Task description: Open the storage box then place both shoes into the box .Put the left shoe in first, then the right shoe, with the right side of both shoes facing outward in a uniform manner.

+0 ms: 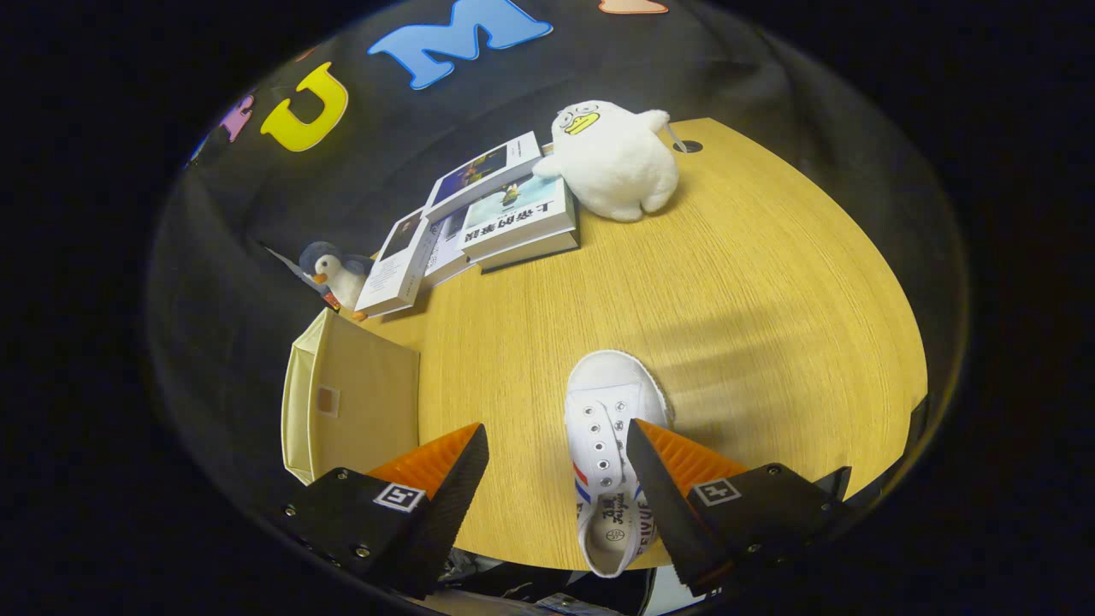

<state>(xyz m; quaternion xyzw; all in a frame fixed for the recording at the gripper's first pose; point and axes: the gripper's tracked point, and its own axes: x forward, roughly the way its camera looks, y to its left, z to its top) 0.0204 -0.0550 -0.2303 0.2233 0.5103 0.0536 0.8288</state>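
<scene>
While fingers [556, 445] gape, shoe [609, 445] lies between

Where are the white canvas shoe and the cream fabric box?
white canvas shoe [609, 402], gripper view, on its toe cap.
cream fabric box [364, 393], gripper view, on its flat top panel.

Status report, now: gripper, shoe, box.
Gripper open, holding nothing. White shoe on table between the fingers, against the right one. Storage box beside left finger. Nothing in the way.

The tool [556, 445] hangs tilted downward, its fingers spread wide apart.
</scene>
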